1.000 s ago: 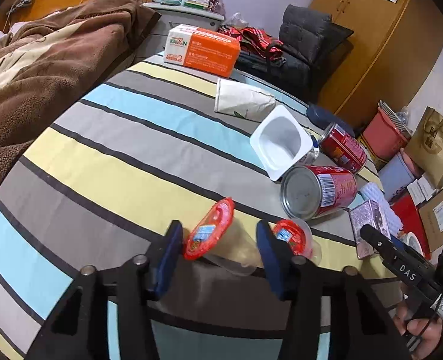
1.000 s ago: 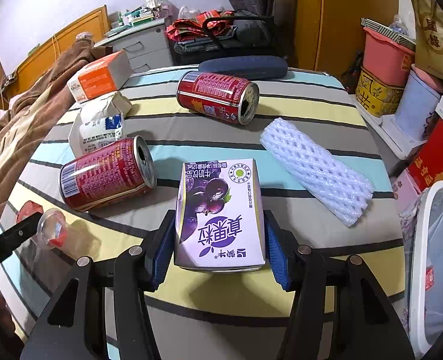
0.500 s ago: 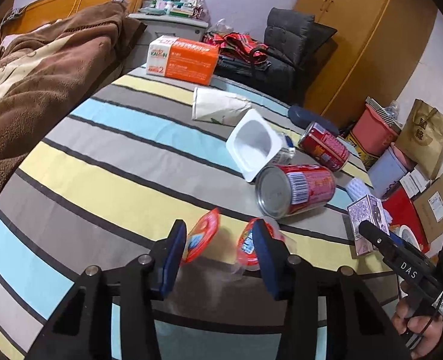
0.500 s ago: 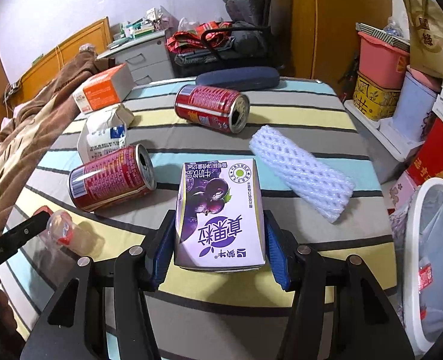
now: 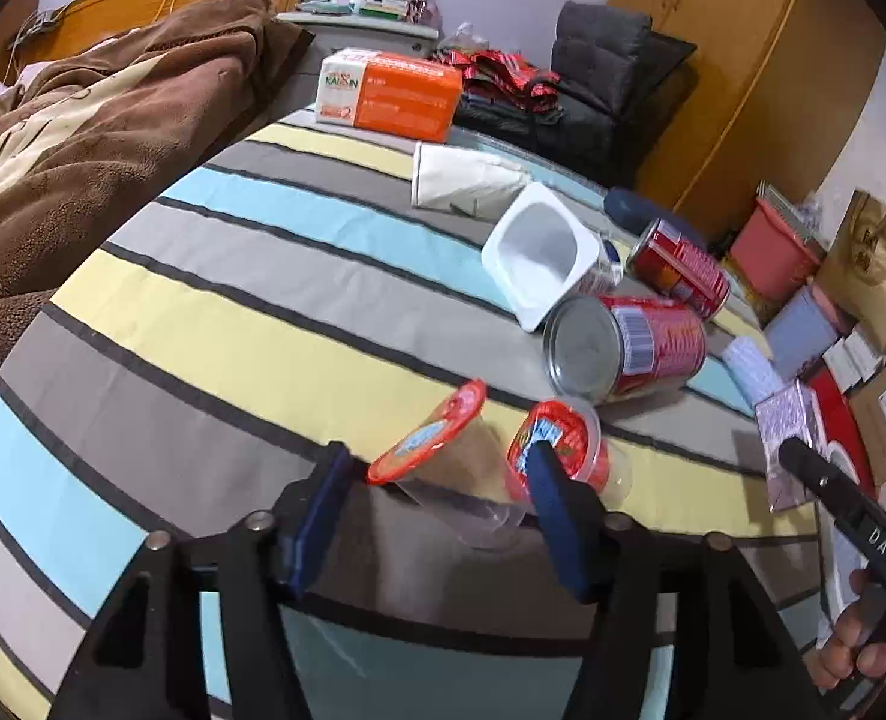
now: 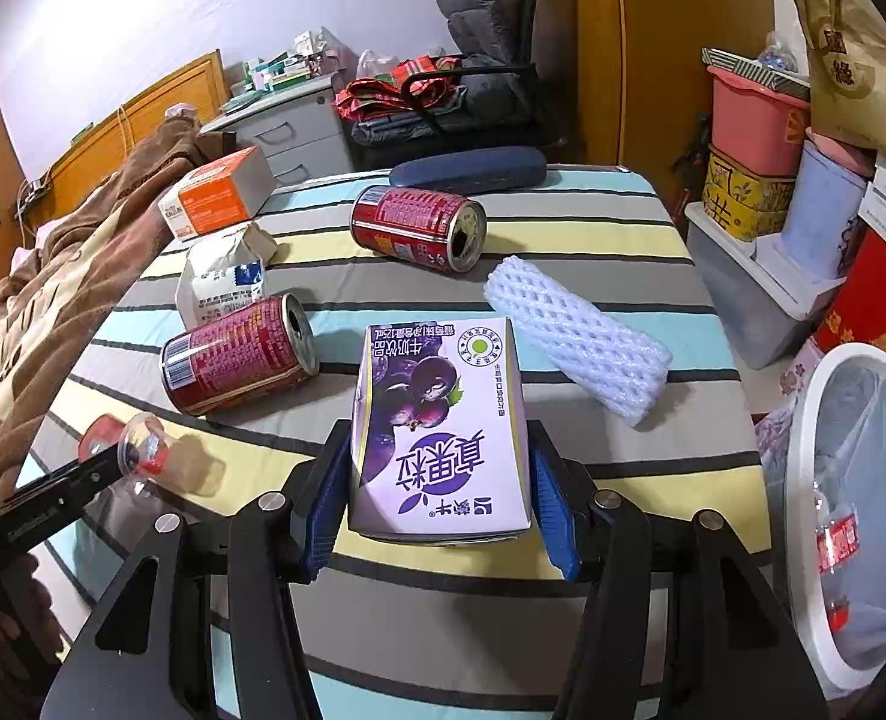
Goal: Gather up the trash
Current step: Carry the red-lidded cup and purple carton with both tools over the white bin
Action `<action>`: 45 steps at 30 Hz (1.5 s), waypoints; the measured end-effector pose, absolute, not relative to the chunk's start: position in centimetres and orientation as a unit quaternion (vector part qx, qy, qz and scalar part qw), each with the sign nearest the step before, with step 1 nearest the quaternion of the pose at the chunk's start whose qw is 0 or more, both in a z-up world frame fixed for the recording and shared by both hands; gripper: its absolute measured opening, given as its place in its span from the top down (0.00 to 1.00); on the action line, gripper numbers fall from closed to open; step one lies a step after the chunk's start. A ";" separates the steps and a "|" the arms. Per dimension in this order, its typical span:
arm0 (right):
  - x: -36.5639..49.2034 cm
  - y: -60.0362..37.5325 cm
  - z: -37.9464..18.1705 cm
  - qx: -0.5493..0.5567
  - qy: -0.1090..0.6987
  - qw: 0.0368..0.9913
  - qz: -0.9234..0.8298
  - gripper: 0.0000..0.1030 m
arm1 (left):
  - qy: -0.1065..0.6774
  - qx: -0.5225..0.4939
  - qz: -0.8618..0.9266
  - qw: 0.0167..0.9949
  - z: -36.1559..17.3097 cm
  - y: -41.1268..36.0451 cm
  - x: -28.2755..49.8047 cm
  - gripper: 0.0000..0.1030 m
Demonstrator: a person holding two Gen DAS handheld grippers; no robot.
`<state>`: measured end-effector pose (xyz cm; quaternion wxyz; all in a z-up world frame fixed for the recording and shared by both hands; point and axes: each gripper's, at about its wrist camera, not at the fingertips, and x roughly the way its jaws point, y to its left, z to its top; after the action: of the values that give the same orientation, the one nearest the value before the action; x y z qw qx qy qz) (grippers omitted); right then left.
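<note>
Striped bed [image 5: 215,324] in cluttered bedroom; left tongs [image 5: 437,504] opening around clear red-lidded plastic cup [image 5: 443,456] near front edge; right tongs [image 6: 437,498] clamp purple milk carton [image 6: 440,426]; swing carton over white bin [image 6: 802,480], release squarely.

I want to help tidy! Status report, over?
Left gripper opening around clear cup. Right gripper shut on purple carton. Cans on bed; bin at right, unblocked.

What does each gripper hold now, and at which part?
The right gripper holds the purple milk carton by its two side faces. The left gripper is opening; a clear cup lies between its jaws, not gripped.
</note>
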<state>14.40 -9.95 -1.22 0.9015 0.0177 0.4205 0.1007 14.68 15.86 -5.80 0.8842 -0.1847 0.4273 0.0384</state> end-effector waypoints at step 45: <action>9.4 -20.1 2.9 0.070 0.360 0.930 0.029 0.45 | 0.357 -0.083 -0.118 0.923 3.0 1.6 12.5 0.51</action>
<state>9.45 -20.07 2.85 0.9297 0.0695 0.3605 0.0288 12.54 1.64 2.95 0.9226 -0.0834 0.3575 -0.1184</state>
